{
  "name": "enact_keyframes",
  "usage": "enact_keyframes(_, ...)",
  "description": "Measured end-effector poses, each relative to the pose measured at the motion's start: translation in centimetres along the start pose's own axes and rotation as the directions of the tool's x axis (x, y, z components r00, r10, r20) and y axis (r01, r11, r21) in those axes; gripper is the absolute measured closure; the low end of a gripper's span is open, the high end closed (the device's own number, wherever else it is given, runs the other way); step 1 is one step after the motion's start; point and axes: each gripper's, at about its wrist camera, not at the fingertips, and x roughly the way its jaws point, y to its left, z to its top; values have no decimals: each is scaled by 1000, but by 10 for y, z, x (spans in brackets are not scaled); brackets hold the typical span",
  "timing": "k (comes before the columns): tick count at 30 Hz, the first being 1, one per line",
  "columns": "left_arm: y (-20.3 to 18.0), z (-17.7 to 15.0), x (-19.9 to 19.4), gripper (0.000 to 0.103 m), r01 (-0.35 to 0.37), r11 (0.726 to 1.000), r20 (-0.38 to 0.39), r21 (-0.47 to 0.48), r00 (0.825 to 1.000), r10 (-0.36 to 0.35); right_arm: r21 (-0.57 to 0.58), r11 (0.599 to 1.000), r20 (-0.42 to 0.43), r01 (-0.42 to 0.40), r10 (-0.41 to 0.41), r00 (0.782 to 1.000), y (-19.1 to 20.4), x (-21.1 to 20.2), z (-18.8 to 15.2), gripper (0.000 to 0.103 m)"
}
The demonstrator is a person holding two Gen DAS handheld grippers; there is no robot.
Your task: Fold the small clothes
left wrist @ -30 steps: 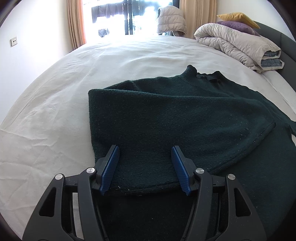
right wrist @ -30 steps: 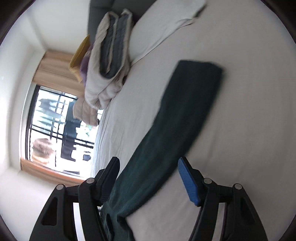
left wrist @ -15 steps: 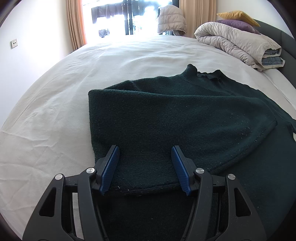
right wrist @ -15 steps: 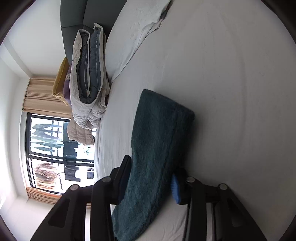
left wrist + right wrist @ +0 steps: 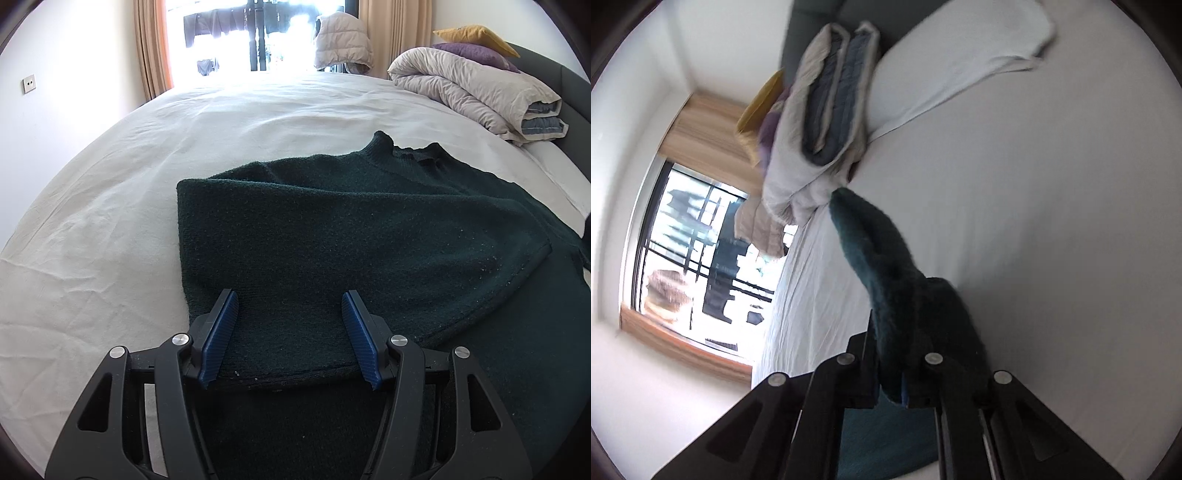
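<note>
Two grippers: one spread, one clenched on knit fabric.
Left gripper (image 5: pixel 290 334): released, its blue pads (image 5: pixel 221 336) wide apart, poised over the near hem of the sweater; contact with the fabric cannot be told.
Right gripper (image 5: pixel 892 373): clamped on a sleeve (image 5: pixel 886 273) of the sweater, which rises off the bed and sticks out ahead of the jaws; this view is motion-blurred.
Sweater (image 5: pixel 369 236): dark green knit, lying on the bed toward its right side, one side folded over the body, collar pointing to the far edge.
Bed (image 5: pixel 110 229): white, lightly creased sheet carrying the sweater.
Duvet (image 5: pixel 476 88): beige and blue-grey, rolled up at the far right corner of the bed, near the collar but apart from it.
Cushions: a yellow one (image 5: pixel 476 37) and a purple one (image 5: pixel 472 55) stacked behind the duvet against the dark headboard (image 5: pixel 554 74).
Window (image 5: pixel 255 33): bright, beyond the far edge, flanked by tan curtains (image 5: pixel 151 48); a pale puffy jacket (image 5: pixel 341 44) hangs there.
Wall switch (image 5: pixel 28 83): on the left wall.
Writing: none readable.
</note>
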Motion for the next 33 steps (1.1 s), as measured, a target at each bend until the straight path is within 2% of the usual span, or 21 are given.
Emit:
enact_keyframes(2,1,1,-1,45,5,1000,1,-5,1000,-5,-197,980,-67,-42,29,997,65,14,-38,94)
enact_keyframes(4,5,2,-3,43,26,999,5,-26,1000,-26,-373,920,-159,-121,65,985,126,28,-90,94)
enact_keyframes(7,18,7,-14,35,120,985,17,-126,993,-119,-605,764,-272,-225,67,960,199,42,-184,94)
enact_keyframes(9,31,10,-23,28,227,941,47,-251,974,-222,-717,649,-313,-256,29,949,228,52,-245,94)
enact_keyframes(11,37,17,-30,27,335,877,72,-345,941,-331,-778,568,-338,-268,-18,941,242,62,-293,94)
enact_keyframes(13,34,29,-31,27,423,821,74,-382,900,-430,-835,485,-322,-261,-45,946,247,63,-326,94)
enact_keyframes(15,26,43,-30,27,508,761,83,-404,849,-522,-870,416,-313,-266,-50,948,251,59,-347,94)
enact_keyframes(17,17,58,-24,26,563,709,74,-425,803,-592,-905,348,-285,-247,-61,957,252,56,-361,94)
enact_keyframes(18,13,64,-19,26,574,692,63,-438,787,-613,-916,323,-271,-237,-65,960,250,54,-364,94)
enact_keyframes(21,3,78,-5,26,590,656,35,-472,756,-654,-938,275,-241,-213,-74,968,250,52,-370,94)
enact_keyframes(23,-9,85,4,25,589,649,-3,-480,739,-673,-950,238,-223,-200,-75,972,251,49,-374,94)
enact_keyframes(24,-15,88,12,24,579,661,-44,-477,735,-676,-954,223,-220,-199,-76,973,253,49,-376,94)
enact_keyframes(26,-24,91,26,24,543,697,-107,-468,748,-655,-959,198,-221,-203,-76,972,254,46,-382,93)
enact_keyframes(27,-25,91,32,24,534,699,-119,-476,748,-653,-961,186,-222,-205,-77,972,254,45,-385,92)
enact_keyframes(29,-26,87,41,25,532,682,-122,-502,737,-665,-961,173,-231,-216,-76,970,253,42,-390,92)
enact_keyframes(31,-27,82,48,44,535,677,-125,-504,731,-671,-958,175,-243,-226,-84,966,253,42,-391,91)
enact_keyframes(32,-30,80,53,70,531,681,-149,-504,723,-675,-956,182,-250,-232,-82,965,252,42,-391,90)
enact_keyframes(33,-33,78,58,76,528,680,-167,-509,714,-680,-953,189,-257,-238,-82,963,252,42,-390,90)
